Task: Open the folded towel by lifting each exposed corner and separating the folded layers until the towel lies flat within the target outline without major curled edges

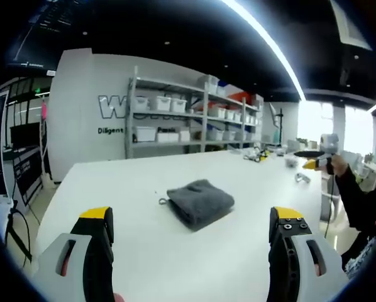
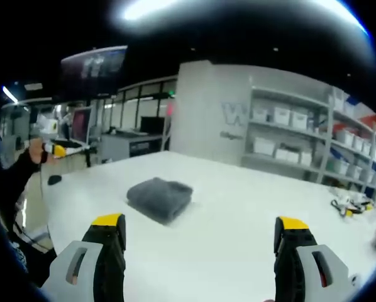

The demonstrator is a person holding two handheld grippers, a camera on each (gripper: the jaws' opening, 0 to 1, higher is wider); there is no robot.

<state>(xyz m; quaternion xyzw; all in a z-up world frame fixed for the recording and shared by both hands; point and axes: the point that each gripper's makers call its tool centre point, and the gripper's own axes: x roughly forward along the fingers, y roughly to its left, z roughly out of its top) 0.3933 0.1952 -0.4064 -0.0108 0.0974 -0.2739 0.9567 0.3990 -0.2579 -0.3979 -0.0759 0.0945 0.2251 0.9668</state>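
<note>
A folded grey towel (image 1: 200, 201) lies on the white table (image 1: 112, 182), a short way ahead of my left gripper (image 1: 191, 215). The left gripper's yellow-tipped jaws stand wide apart and open, holding nothing, low over the table's near edge. A small loop (image 1: 163, 201) sticks out at the towel's left side. In the right gripper view the same towel (image 2: 160, 196) sits ahead and to the left of my right gripper (image 2: 200, 222), also open and not touching it. Each gripper appears in the other's view, held up off the table's edge: the right gripper (image 1: 314, 157) and the left gripper (image 2: 65, 150).
Small loose parts lie at the table's far end (image 1: 258, 155) (image 1: 301, 178) (image 2: 345, 204), and a dark item (image 2: 54, 180) near its edge. Metal shelves with white bins (image 1: 175, 119) stand behind the table. A dark sleeve (image 1: 361, 201) shows at the right.
</note>
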